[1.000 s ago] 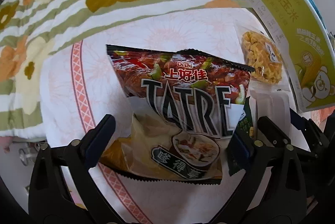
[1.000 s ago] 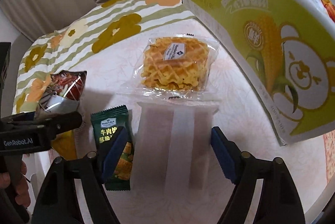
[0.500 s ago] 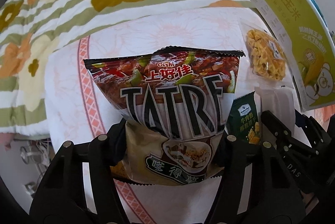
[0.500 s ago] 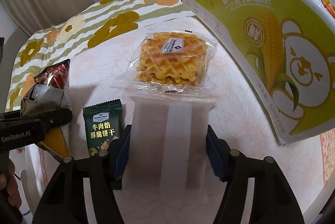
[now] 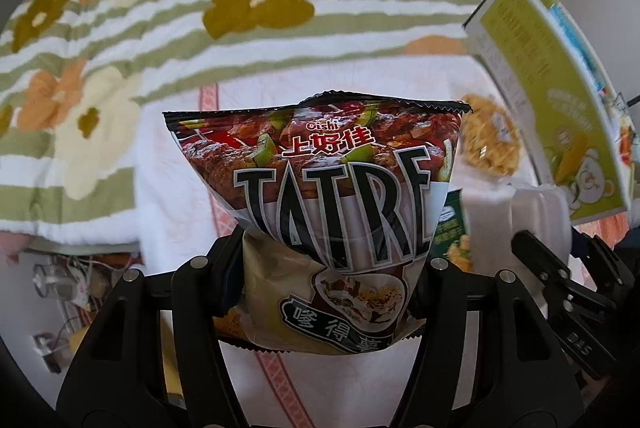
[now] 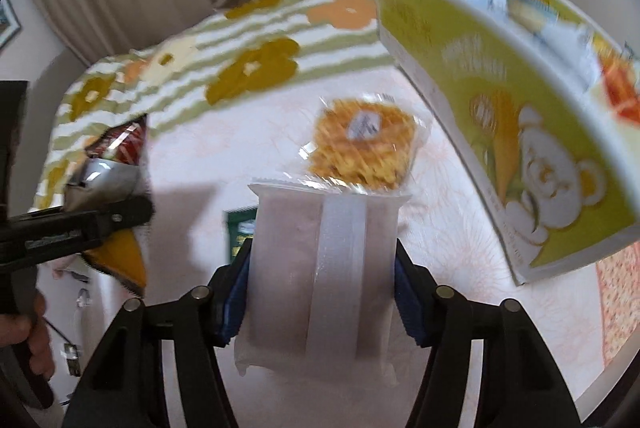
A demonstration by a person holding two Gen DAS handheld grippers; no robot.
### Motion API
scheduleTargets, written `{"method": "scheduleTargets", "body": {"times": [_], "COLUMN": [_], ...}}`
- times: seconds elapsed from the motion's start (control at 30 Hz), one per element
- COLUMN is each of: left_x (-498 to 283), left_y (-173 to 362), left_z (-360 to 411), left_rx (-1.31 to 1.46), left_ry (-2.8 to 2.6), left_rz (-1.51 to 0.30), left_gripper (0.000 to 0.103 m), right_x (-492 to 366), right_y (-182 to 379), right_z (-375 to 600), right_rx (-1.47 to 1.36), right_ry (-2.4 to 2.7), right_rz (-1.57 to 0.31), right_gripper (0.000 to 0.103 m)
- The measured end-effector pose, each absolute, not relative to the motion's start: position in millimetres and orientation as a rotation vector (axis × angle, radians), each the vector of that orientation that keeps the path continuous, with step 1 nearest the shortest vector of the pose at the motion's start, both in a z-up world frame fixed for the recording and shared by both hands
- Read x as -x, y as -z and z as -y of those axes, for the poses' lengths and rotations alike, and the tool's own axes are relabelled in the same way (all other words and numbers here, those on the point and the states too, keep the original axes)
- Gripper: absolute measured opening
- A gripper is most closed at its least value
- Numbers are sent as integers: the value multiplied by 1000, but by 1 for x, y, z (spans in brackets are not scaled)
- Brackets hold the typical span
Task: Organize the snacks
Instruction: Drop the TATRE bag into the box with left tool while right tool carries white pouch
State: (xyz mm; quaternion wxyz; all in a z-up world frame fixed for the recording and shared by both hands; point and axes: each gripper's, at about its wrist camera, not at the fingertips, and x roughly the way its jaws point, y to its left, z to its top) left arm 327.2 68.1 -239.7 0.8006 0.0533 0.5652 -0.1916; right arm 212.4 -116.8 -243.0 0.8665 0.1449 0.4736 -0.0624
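1. Left wrist view: the left gripper (image 5: 328, 264) has its jaws pinched on the lower part of the chip bag (image 5: 320, 196), which hangs above the white cloth (image 5: 168, 156); the jaws are closing a last touch on it.
2. Right wrist view: the right gripper (image 6: 322, 284) is clamped on the sides of the white pouch (image 6: 324, 252), its blue pads (image 6: 406, 302) pressing in; the pouch appears to be off the cloth.
3. On the cloth lie the waffle pack (image 6: 362, 144) and the green packet (image 6: 238, 228); the corn box (image 6: 520, 124), which already holds other packets, stands to the right.
4. Risks, as I judge them: the chip bag is puffy and slick, so a low pinch may let it slide out or crush the chips. The two grippers are close together, so heading for the box at once could make them collide. The pouch is soft and may fold against the box rim.
5. Against a second ago: both grippers stood wide open around snacks lying on the cloth. Now both have closed and lifted their loads, and the cloth and box look farther off and blurred.
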Motion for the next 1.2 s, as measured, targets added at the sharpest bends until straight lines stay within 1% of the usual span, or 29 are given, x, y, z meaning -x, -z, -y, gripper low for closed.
{"method": "scheduleTargets", "body": {"times": [0.2,0.33,0.47,0.67,0.8,0.9,1.07,1.2], "left_x": [-320,-314,-308,-300,-297,-301,-320,-337], "left_y": [171,130,99,72,66,71,96,113], "left_z": [-57,-35,4,84,143,188,245,271], "left_rx": [-81,-68,-52,-2,3,8,1,-15], "left_ry": [439,469,483,483,480,477,439,416], "left_rz": [-1095,-1022,-966,-917,-891,-911,-999,-1043], "left_gripper": [58,58,58,58,58,58,58,58], "right_x": [-201,-196,-192,-192,-193,-195,-200,-204], "right_y": [178,143,119,97,96,99,104,111], "right_z": [130,155,195,275,329,364,405,423], "right_rx": [-302,-306,-302,-271,-253,-246,-248,-252], "right_ry": [56,14,-20,-54,-67,-74,-81,-81], "right_rz": [-883,-830,-785,-762,-765,-778,-800,-817], "right_gripper": [58,58,58,58,58,58,58,58]}}
